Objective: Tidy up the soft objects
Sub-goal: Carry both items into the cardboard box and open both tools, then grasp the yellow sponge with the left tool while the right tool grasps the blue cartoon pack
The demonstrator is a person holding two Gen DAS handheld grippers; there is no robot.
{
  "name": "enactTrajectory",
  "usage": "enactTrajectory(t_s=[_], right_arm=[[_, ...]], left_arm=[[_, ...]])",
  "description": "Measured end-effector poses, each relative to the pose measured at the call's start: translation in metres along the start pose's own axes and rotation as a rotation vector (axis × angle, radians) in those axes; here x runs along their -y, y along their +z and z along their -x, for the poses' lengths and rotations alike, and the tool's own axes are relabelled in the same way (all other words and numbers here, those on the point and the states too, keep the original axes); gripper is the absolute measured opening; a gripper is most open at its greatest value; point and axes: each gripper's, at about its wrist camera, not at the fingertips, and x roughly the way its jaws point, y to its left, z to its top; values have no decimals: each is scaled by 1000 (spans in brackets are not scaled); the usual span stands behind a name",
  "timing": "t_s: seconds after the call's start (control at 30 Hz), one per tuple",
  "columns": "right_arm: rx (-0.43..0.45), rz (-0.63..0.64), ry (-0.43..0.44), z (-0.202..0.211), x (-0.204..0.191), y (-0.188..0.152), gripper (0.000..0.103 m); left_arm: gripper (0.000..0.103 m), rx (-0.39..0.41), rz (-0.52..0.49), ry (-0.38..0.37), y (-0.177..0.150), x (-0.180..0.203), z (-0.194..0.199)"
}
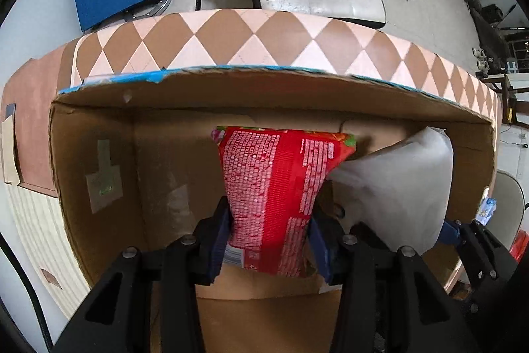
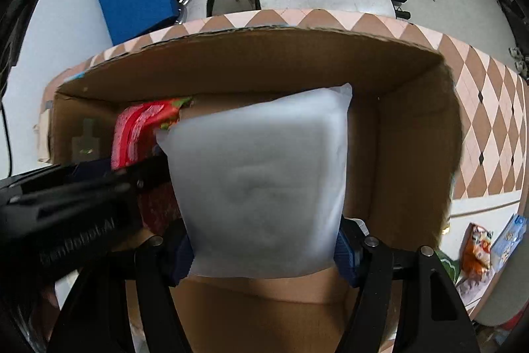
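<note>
Left gripper [image 1: 269,240]: clamped on a red printed plastic snack packet [image 1: 281,187], blue pads pressing both sides.
Right gripper [image 2: 264,248]: clamped on a white translucent soft pouch [image 2: 261,184], pads squeezing its lower edges.
Red packet: held inside the open brown cardboard box [image 1: 99,154], towards its middle.
White pouch: inside the same box, right of the red packet, touching it.
Box: sits on a table with a pink-and-brown diamond-patterned surface [image 1: 231,38].
Outside box: orange packet [image 2: 476,248] near its right wall.
</note>
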Motion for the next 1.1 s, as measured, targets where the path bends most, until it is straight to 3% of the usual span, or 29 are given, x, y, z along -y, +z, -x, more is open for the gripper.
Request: enactTrajectory(t_s=[0.07,0.13,0.17,0.2,0.33,0.57,0.7,0.83,0.97,1.1], right_arm=[[-22,6,-3,-4,1,3,77],[-12,21,-22,-5,2,4,87],[-3,24,-25,-3,3,3,100],[9,28,-26,2,1,0,103],[24,26,-24,10,4,-8,103],[88,35,15,40,14,-49,103],[133,26,69,74,35,-76,103],[200,-39,101,114,87,-96,103],[256,-173,86,150,176,-122,103],[254,-343,23,158,281,-147,103]], left_arm=[[48,2,16,-28,-2,-3,0],[73,13,9,-41,-6,-6,6],[76,23,4,-40,-9,-8,10],[77,32,0,-40,-13,-8,14],[94,87,-3,-28,-29,-14,35],[99,233,-21,24,-74,-6,81],[100,299,-50,33,-91,23,110],[100,365,-122,29,-101,79,140],[100,374,-215,-13,-99,150,152],[100,255,-283,-38,-69,219,115]])
